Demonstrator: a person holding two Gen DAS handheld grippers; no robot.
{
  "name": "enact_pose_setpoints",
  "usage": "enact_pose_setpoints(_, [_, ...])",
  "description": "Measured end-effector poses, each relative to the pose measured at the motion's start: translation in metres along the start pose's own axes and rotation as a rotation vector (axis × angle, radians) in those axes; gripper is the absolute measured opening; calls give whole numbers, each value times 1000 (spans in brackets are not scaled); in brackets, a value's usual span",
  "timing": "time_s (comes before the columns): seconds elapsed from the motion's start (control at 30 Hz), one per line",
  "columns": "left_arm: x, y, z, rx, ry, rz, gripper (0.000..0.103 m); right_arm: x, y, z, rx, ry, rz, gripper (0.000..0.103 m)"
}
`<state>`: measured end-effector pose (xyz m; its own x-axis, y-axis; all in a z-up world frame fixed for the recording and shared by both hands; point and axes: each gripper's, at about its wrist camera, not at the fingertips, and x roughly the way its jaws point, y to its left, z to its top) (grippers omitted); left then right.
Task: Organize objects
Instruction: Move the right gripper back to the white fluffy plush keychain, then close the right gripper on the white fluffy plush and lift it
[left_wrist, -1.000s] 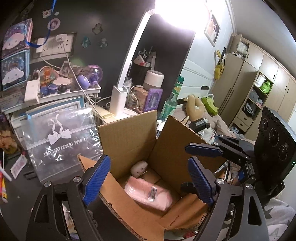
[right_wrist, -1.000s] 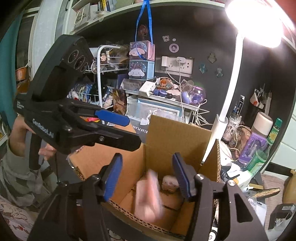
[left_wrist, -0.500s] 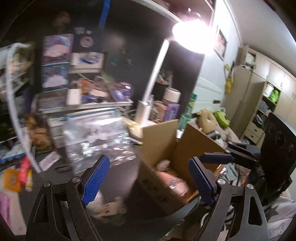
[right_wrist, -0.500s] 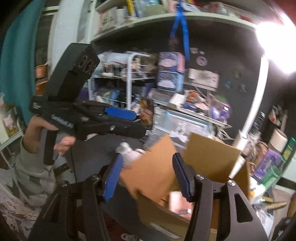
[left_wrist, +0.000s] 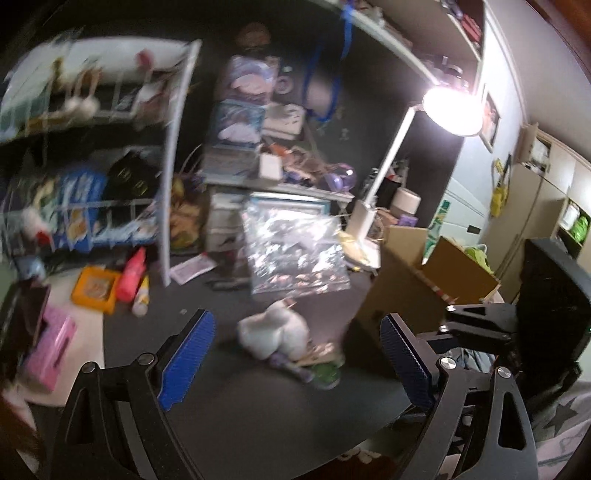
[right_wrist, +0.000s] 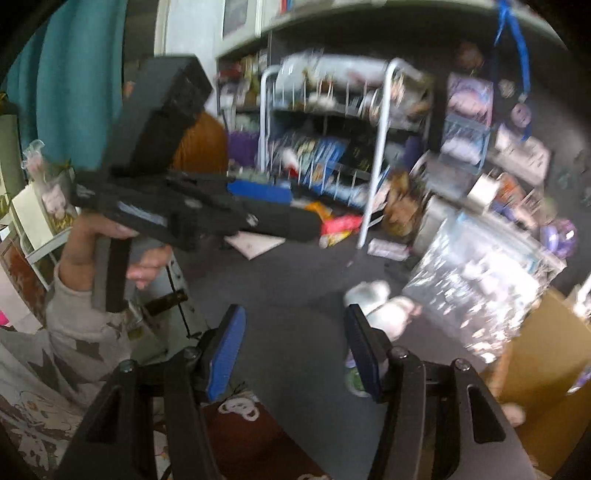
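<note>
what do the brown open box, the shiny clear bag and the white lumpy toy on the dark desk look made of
Brown open box: corrugated cardboard, matte, judging by its plain flat panels and raw-edged flaps.
Shiny clear bag: thin plastic film, glossy; it is see-through and crinkled, with scattered bright glints.
White lumpy toy: probably soft plush fabric, with a rounded, matte, fuzzy look, though motion blur leaves this uncertain.

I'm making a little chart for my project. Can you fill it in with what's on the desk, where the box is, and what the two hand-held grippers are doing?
surface: dark desk
white plush toy: lying on the desk, beside the cardboard box
shiny plastic bag: behind the toy
left hand-held gripper: jaws opening, nothing between them
right hand-held gripper: jaws apart, nothing held
desk lamp: switched on
picture quality: blurred
</note>
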<state>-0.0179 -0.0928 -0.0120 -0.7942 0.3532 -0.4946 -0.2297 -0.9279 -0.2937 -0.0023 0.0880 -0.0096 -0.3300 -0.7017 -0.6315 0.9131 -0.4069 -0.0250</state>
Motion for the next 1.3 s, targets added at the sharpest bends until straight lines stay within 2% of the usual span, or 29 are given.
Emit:
enact_pose_setpoints(0.1, [4, 18, -11, -33, 15, 8, 90, 32, -7, -3, 42, 61, 1, 54])
enact_pose_setpoints(0.27, [16, 41, -24, -77, 51, 2, 91, 70, -28, -11, 121, 108, -75, 71])
enact_pose_setpoints(0.33, [23, 47, -28, -86, 70, 1, 91, 84, -39, -12, 159, 116, -117, 83])
enact_pose_setpoints(0.43, [38, 56, -29, -99, 101, -7, 91, 106, -60, -13, 212, 128, -177, 87])
enact_pose_setpoints(0.5, [49, 61, -30, -107, 119, -21, 91, 119, -72, -13, 250, 142, -183, 89])
enact_pose_setpoints(0.63, [74, 66, -28, -120, 154, -58, 91, 141, -91, -16, 303, 166, -166, 89])
enact_pose_setpoints(0.83, [114, 67, -27, -135, 210, -129, 91, 153, -98, -16, 297, 171, -155, 88])
enact_pose_setpoints(0.87, [119, 67, -27, -138, 216, -139, 91, 154, -100, -16, 299, 174, -147, 87])
enact_pose_setpoints(0.93, [128, 66, -28, -142, 228, -158, 91, 158, -103, -16, 300, 179, -147, 78])
enact_pose_setpoints(1.13, [151, 64, -28, -149, 257, -193, 90, 163, -111, -20, 313, 188, -126, 70])
enact_pose_setpoints(1.27, [158, 61, -30, -156, 272, -197, 86, 163, -110, -18, 301, 180, -117, 67])
enact_pose_setpoints(1.3, [159, 61, -30, -157, 275, -200, 77, 163, -110, -18, 300, 179, -113, 67])
